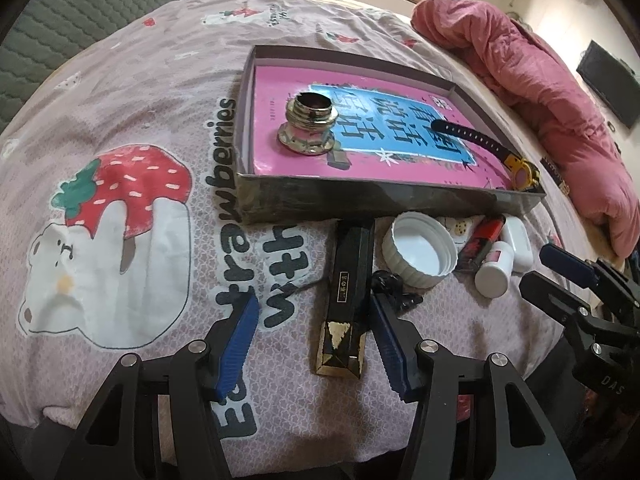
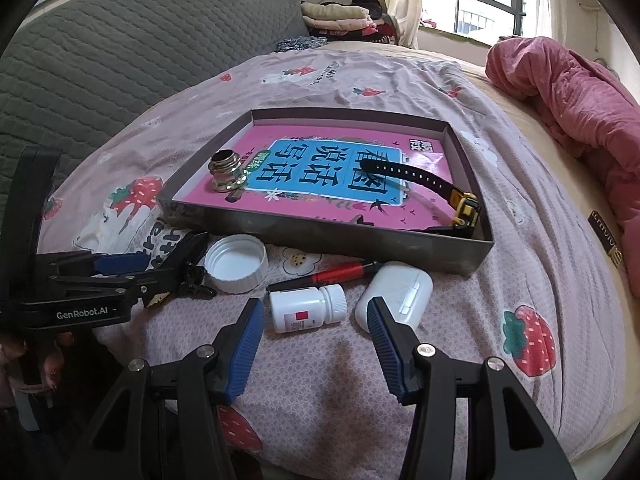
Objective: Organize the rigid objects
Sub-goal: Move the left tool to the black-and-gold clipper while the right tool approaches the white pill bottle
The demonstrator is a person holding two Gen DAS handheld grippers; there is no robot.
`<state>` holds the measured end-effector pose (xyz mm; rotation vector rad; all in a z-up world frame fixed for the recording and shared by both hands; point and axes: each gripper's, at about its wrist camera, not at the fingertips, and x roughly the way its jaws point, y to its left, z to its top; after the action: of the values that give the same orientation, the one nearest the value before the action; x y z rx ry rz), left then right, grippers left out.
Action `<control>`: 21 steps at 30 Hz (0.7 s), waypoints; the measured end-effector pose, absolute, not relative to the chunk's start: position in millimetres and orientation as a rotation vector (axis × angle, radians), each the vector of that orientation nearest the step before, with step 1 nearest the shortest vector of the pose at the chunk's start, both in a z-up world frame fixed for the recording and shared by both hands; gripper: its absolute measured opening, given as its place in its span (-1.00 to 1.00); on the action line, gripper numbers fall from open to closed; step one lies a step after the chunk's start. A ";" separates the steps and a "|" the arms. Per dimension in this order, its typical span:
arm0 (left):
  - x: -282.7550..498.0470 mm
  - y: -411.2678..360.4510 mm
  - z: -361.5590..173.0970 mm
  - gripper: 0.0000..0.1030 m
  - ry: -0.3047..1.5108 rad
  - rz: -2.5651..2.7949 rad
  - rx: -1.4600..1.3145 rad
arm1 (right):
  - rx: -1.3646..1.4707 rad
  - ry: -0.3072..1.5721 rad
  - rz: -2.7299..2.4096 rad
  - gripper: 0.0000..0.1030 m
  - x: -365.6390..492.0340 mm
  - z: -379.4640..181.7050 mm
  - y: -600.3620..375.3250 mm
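Note:
A long black-and-gold box (image 1: 346,304) lies on the bedsheet between the fingers of my open left gripper (image 1: 314,302). The right pad is close beside the box and the left pad stands well off it. My right gripper (image 2: 315,305) is open too, its tips on either side of a white pill bottle (image 2: 306,309) lying on its side, without pressing it. A white earbud case (image 2: 396,296) lies by the right fingertip. The grey tray (image 2: 320,236) holds a pink book (image 2: 320,200), a gold metal fitting (image 2: 226,174) and a black-and-yellow watch (image 2: 432,184).
In front of the tray lie a white jar lid (image 2: 236,264), a red-and-black pen (image 2: 332,272) and a black clip (image 1: 394,292). A pink quilt (image 2: 580,96) is heaped at the right and a grey padded headboard (image 2: 100,60) stands at the left. The left gripper (image 2: 160,264) shows at the left edge.

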<state>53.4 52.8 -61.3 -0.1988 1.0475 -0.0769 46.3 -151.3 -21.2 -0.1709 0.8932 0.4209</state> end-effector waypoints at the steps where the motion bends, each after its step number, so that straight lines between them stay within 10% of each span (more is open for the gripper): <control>1: 54.6 52.2 -62.5 0.14 1.050 -0.076 -0.195 | -0.173 0.896 0.423 0.03 47.0 -22.5 -150.4; 21: 67.2 46.2 -68.2 0.11 1.028 -0.096 -0.144 | -0.224 0.921 0.435 0.03 59.8 -42.1 -139.5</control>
<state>67.2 46.2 -68.2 -0.1444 1.0279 -0.0957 59.8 -139.5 -42.1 -0.2241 0.9212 0.4346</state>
